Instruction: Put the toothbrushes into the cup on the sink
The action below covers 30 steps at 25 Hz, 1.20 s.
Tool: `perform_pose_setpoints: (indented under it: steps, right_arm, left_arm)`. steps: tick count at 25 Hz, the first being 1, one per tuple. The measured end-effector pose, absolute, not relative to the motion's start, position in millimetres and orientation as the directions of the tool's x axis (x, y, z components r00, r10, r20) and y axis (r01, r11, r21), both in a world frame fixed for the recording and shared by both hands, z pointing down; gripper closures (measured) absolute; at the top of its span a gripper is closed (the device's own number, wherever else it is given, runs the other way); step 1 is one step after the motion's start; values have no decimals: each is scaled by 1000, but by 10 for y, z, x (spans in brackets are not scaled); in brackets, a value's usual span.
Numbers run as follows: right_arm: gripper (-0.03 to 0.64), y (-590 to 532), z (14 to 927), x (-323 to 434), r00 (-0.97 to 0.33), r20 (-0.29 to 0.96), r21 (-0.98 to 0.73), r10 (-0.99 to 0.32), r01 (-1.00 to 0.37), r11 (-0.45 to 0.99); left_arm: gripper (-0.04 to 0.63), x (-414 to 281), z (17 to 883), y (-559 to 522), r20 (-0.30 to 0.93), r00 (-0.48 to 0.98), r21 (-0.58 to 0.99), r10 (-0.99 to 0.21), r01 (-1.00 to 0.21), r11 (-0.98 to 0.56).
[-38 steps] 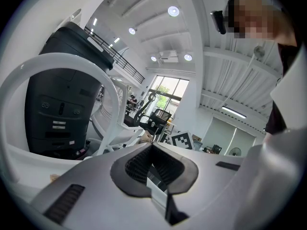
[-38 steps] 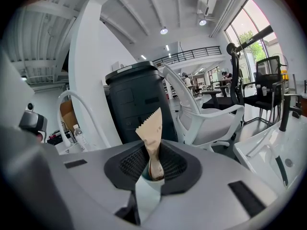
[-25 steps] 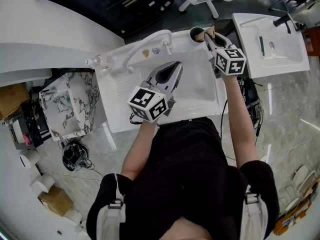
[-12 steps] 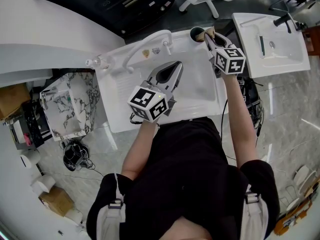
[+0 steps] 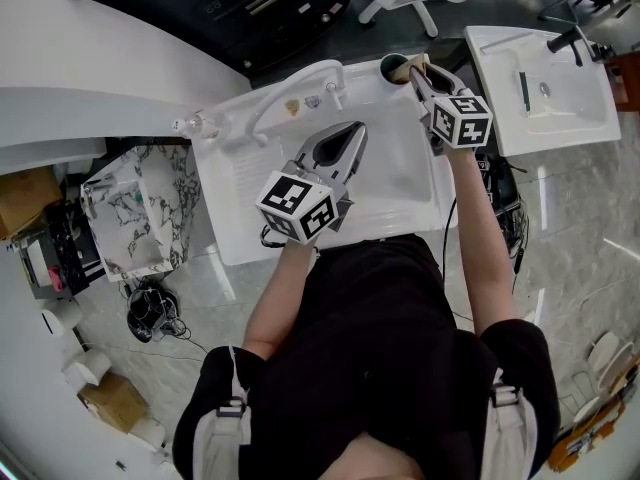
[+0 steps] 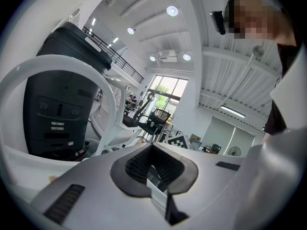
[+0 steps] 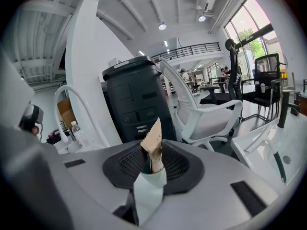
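**Right gripper parked at the cup, packet not yet let go**

Over the last second almost nothing has shifted in the head view: both grippers sit where they were. This looks like a pause just ahead of the release.

The right gripper is at the 1 o'clock corner of the sink, its tips touching or just beside the rim of the dark cup. Its jaws are clamped narrowly on a wrapped toothbrush, a tan packet with a saw-tooth end that stands up between the pads in the right gripper view. In the head view that tan end shows just beside the cup's 3 o'clock edge. Whether the packet's lower end is already inside the cup I cannot tell.

The left gripper hovers over the basin, pointing towards 1 o'clock, with its jaws drawn together and nothing between them.

My judgement is that the insertion is nearly done. What remains is to open the right jaws while the packet stays upright in the cup.
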State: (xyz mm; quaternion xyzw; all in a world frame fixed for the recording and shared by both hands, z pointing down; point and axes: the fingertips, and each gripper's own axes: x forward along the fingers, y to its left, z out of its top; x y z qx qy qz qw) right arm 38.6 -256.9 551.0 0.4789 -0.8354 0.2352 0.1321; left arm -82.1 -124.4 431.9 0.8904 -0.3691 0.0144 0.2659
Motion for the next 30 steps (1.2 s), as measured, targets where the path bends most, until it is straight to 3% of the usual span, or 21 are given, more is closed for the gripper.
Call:
perform_pose_setpoints:
  steps: [30]
  right_arm:
    - [526,-2447,5093,461,-530,374,-237,-761,-848,474]
  left_arm:
    - [588,-729,4121,-1054,191,711,424,-677,-681,-597]
